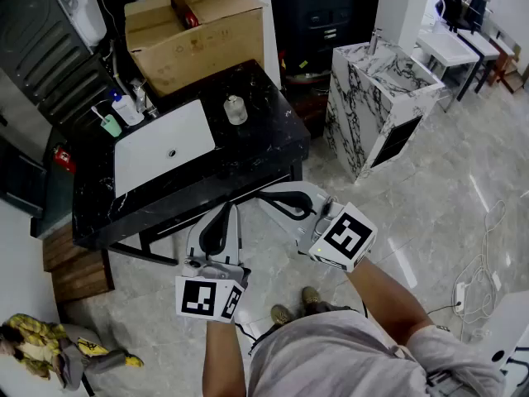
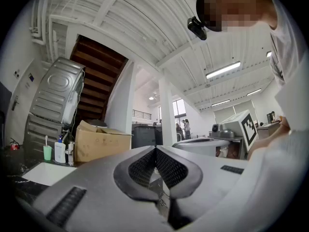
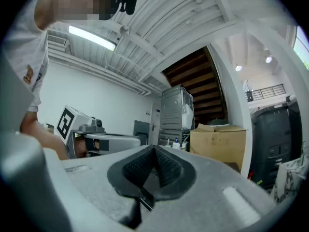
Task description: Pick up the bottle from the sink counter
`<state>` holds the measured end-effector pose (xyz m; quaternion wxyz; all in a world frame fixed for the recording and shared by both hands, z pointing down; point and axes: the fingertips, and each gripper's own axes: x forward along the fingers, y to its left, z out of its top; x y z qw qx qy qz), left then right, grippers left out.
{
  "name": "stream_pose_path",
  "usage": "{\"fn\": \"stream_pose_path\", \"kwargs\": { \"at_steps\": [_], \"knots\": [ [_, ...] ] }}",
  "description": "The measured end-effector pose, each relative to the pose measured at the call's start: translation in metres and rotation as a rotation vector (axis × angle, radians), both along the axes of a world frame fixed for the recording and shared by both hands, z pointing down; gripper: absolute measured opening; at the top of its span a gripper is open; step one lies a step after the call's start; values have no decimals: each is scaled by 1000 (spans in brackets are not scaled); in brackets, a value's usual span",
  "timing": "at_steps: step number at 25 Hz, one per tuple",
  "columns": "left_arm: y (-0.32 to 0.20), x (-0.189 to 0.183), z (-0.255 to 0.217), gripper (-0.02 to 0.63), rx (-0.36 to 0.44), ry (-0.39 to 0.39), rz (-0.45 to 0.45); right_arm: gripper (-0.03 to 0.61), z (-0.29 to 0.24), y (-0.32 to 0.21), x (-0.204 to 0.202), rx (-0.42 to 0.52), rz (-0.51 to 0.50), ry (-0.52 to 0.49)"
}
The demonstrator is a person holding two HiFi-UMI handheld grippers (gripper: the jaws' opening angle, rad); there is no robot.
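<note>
Fingers [image 2: 139, 169] of your left gripper [image 1: 225, 213] are pressed together, tips meeting with nothing between them. Your right gripper [image 1: 263, 195] shows the same in its own view, its ribbed pads [image 3: 166, 167] closed tip to tip on nothing. You hold both grippers low in front of your body, side by side above the pale tiled floor [image 1: 430, 213] and near the front edge of the black marbled surface [image 1: 273, 139]. The small pale bottle [image 1: 235, 110] stands upright on that surface, alone to the right of the white sink basin [image 1: 161, 147] and well apart from both grippers. At the basin's far left corner, a white pump bottle [image 1: 126, 111] and a green cup [image 1: 110, 126] stand close together. A cardboard box [image 1: 194, 31] stands at the far edge of the surface, and a white marbled cabinet [image 1: 376, 106] stands on the floor to the right.
</note>
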<state>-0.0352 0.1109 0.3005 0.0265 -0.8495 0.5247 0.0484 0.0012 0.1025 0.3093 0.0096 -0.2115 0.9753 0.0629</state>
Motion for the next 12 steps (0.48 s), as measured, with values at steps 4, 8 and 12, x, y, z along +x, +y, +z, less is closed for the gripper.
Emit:
{"fn": "stream_pose_path", "kwargs": {
  "at_steps": [4,8,12],
  "knots": [
    [-2,0,-1,0,0,-1,-3,0,-1,-2,1,1,0,-4],
    [-5,1,1,0,-2,-3,-8,2,-1,-3,2,8,-11,-4],
    [-11,6,1,0,-4,-7,-18,2,-2,-6,6,12,-27,-2]
  ]
}}
